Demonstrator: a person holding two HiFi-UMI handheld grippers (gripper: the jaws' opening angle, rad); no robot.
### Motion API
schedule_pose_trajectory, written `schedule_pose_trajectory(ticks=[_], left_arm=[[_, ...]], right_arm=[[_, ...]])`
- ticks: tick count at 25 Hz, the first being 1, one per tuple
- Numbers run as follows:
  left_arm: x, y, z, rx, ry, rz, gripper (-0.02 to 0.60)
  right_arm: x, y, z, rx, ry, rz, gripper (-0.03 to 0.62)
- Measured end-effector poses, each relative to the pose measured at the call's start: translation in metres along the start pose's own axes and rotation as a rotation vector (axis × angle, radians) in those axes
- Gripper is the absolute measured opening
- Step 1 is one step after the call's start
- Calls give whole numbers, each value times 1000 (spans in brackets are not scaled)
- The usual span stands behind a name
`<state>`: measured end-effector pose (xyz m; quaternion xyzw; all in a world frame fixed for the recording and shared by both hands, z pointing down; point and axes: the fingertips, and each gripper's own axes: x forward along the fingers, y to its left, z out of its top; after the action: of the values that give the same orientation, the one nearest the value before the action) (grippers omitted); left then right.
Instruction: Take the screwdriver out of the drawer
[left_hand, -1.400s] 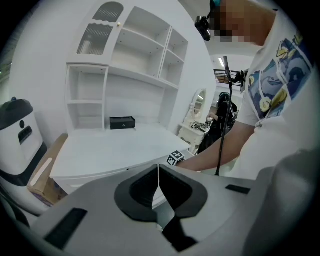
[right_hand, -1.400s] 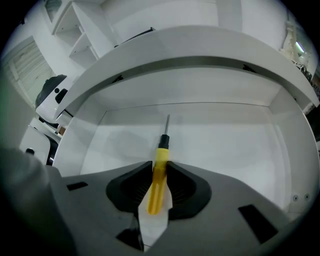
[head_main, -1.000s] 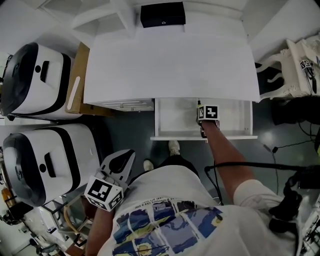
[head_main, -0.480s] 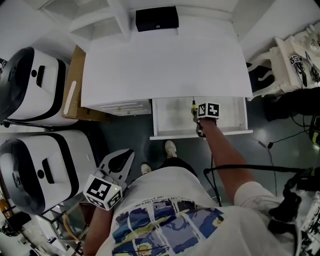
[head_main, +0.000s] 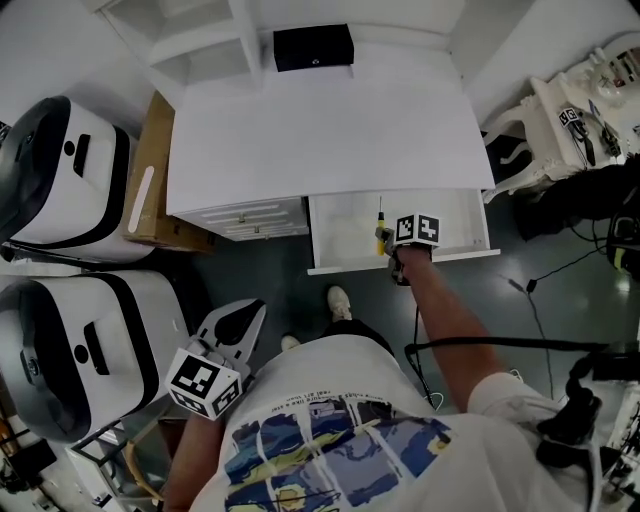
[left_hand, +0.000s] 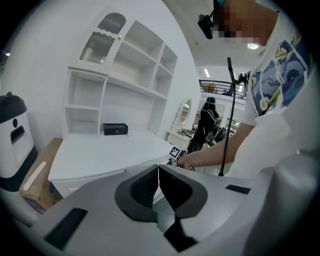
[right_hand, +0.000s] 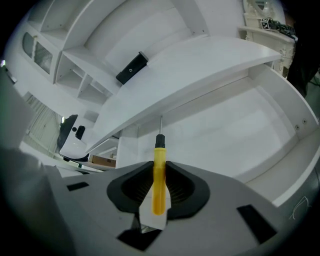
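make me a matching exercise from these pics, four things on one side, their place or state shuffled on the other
Things:
1. screwdriver
2. black box
3. drawer
4. left gripper

Place or state:
a. at the back of the white desk top
b. open, below the desk top
c. clamped in the right gripper
d. jaws together, nothing between them

Pairs: 1-c, 2-a, 3-b, 4-d

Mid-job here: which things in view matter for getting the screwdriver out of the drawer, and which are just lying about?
In the job:
- screwdriver, yellow handle clamped in the right gripper
- open drawer

Lying about:
- black box on the desk
- cardboard box beside the desk
- two white-and-black machines
- left gripper, shut and empty
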<state>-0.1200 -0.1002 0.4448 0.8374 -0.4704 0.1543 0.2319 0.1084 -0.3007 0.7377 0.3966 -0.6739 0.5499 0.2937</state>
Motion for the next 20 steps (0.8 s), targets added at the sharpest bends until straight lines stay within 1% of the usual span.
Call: schedule_pose_trajectory(ticks=[7, 20], left_arm=[[-26, 4, -11, 15, -26, -34, 14], [-72, 12, -36, 30, -51, -75, 14]], right_arm=[[-26, 31, -22, -33, -55, 8, 95], [-69, 101, -88, -192, -113, 24, 95]])
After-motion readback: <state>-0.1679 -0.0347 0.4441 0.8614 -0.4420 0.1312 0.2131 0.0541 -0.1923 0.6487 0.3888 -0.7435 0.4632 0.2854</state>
